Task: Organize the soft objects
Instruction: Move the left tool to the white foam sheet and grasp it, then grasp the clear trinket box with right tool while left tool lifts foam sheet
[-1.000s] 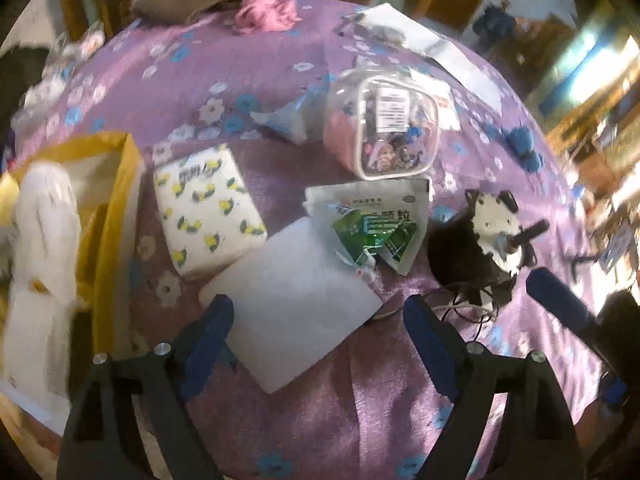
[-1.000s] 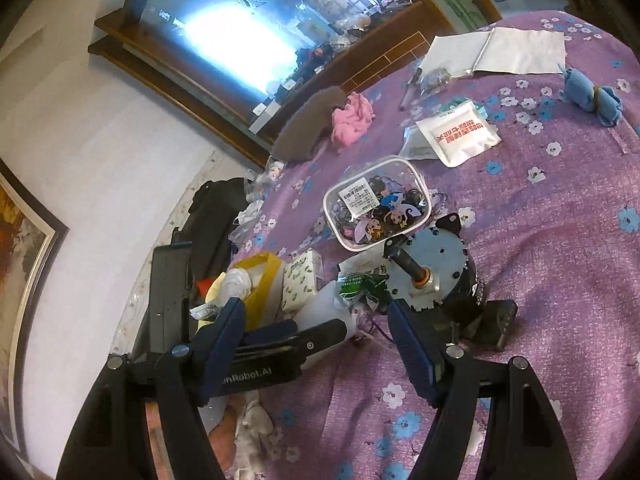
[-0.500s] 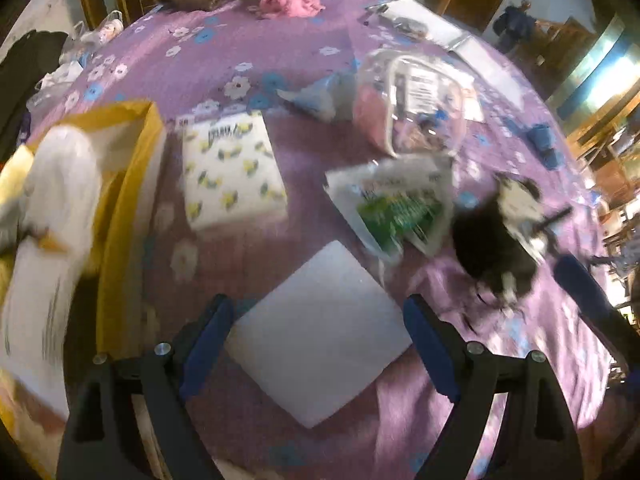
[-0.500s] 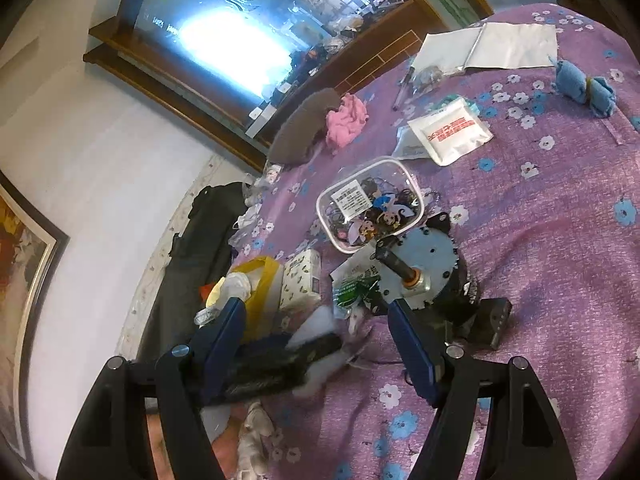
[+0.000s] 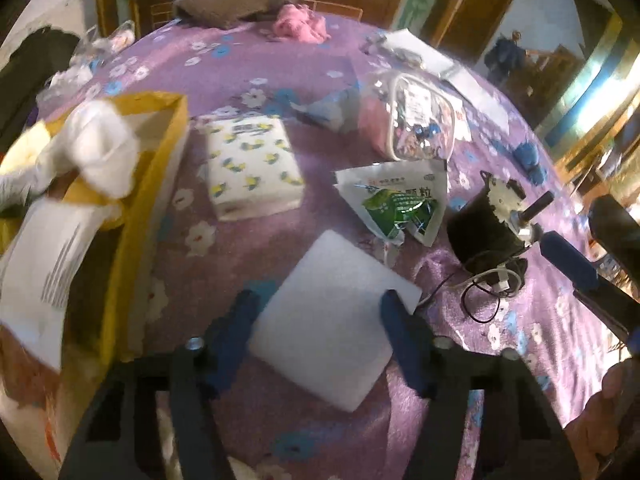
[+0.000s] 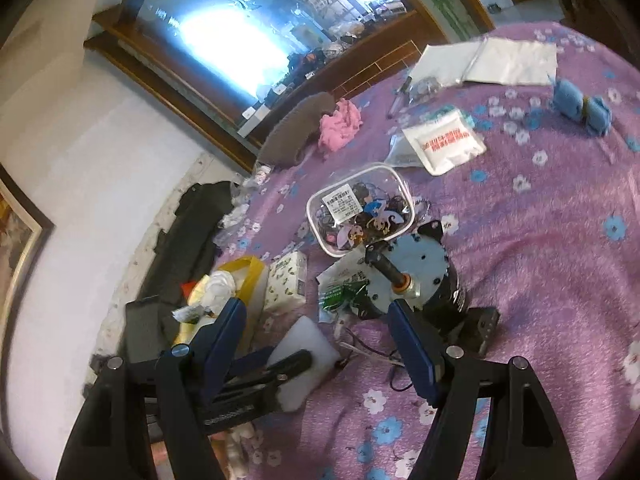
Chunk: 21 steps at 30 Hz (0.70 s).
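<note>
A white foam pad point(image 5: 332, 320) lies flat on the purple flowered cloth point(image 5: 280, 80), straight below the left wrist camera. My left gripper point(image 5: 320, 312) straddles it with its jaws closing, and both blue pads meet the pad's side edges. The right wrist view shows that foam pad point(image 6: 308, 340) under the left gripper point(image 6: 260, 364). My right gripper point(image 6: 316, 312) hovers open with nothing in it, in front of a black motor point(image 6: 416, 276). Beside the foam lies a tissue pack point(image 5: 252, 164) printed with yellow shapes. A yellow bag point(image 5: 160, 168) at the left holds a white plush point(image 5: 100, 148).
A green sachet point(image 5: 396, 204), a clear box of trinkets point(image 5: 420, 124) and the motor point(image 5: 488, 228) with its cable crowd the right. Far back lie pink fluff point(image 5: 300, 26) and a brown cushion point(image 5: 236, 0). A blue cloth roll point(image 6: 580, 106) sits far right.
My left gripper has slid over the foam pad and its jaws have narrowed onto it. The right gripper has stayed in place, still open.
</note>
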Each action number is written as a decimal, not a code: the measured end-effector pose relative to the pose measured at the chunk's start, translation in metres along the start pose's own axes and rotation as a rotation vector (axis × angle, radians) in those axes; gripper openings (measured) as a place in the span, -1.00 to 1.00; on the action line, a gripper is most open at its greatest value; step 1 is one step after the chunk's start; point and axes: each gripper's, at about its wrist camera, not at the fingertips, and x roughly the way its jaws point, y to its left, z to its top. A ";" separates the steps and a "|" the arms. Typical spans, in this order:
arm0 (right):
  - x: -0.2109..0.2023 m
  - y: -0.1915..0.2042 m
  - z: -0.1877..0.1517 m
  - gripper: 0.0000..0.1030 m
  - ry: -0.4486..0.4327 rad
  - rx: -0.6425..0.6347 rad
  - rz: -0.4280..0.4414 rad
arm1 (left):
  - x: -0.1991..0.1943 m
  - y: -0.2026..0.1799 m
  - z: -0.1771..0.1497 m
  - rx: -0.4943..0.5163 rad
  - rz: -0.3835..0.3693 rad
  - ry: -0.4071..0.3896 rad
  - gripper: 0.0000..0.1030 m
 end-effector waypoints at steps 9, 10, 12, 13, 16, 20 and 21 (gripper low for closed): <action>0.014 0.021 0.066 0.51 0.067 -0.100 -0.060 | -0.011 0.007 -0.012 0.019 -0.072 -0.020 -0.22; 0.023 0.018 0.076 0.51 0.089 -0.120 -0.088 | -0.012 0.006 -0.012 0.029 -0.077 -0.026 -0.18; 0.044 0.003 0.093 0.51 0.164 -0.111 -0.113 | -0.010 0.002 -0.012 0.073 -0.104 -0.007 0.11; 0.059 -0.007 0.101 0.51 0.219 -0.105 -0.098 | -0.010 0.000 -0.013 0.087 -0.110 0.004 0.14; 0.081 -0.033 0.115 0.51 0.292 -0.062 -0.104 | -0.014 -0.008 -0.015 0.144 -0.108 -0.019 0.36; 0.105 -0.048 0.127 0.51 0.333 -0.070 -0.066 | -0.006 -0.016 -0.013 0.181 -0.109 0.009 0.40; 0.109 -0.049 0.128 0.51 0.338 -0.078 -0.057 | -0.004 -0.017 -0.013 0.187 -0.099 0.013 0.40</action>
